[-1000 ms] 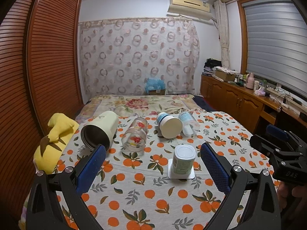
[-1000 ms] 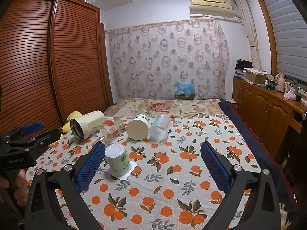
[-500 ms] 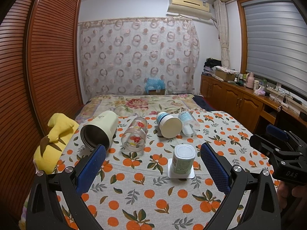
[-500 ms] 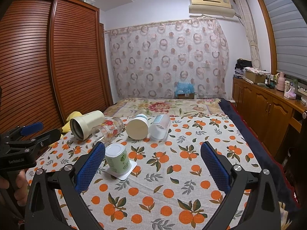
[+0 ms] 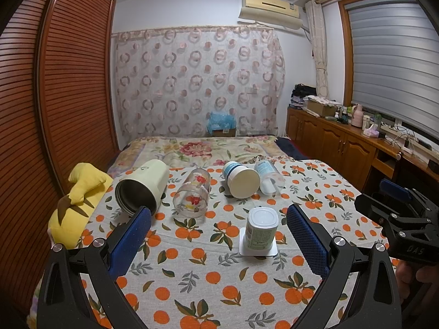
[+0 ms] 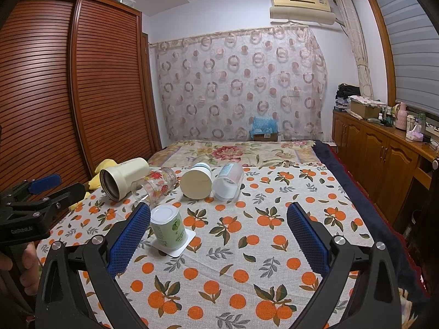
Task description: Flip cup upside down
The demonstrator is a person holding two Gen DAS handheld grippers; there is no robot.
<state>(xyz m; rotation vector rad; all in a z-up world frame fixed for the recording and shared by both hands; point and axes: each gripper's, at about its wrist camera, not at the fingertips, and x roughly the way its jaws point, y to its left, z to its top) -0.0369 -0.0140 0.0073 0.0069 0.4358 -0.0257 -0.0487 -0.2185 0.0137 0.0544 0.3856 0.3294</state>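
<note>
Green cup standing base-up on its coaster, both my tongs spread and empty.

The cup (image 5: 262, 229) sits on a white coaster (image 5: 258, 250) on the orange-print counter (image 5: 219, 274), long axis vertical, its closed end up, so it looks already inverted, though I can't see the rim. My left tongs (image 5: 219, 235) and right tongs (image 6: 218, 235) hover apart. Nudging it could topple it toward the cups lying behind.

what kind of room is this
Most likely a bedroom at home: a bed with a floral blanket, a louvered wooden wardrobe, and a wall air conditioner above a curtain. Cups lie on an orange-print cloth.
</note>
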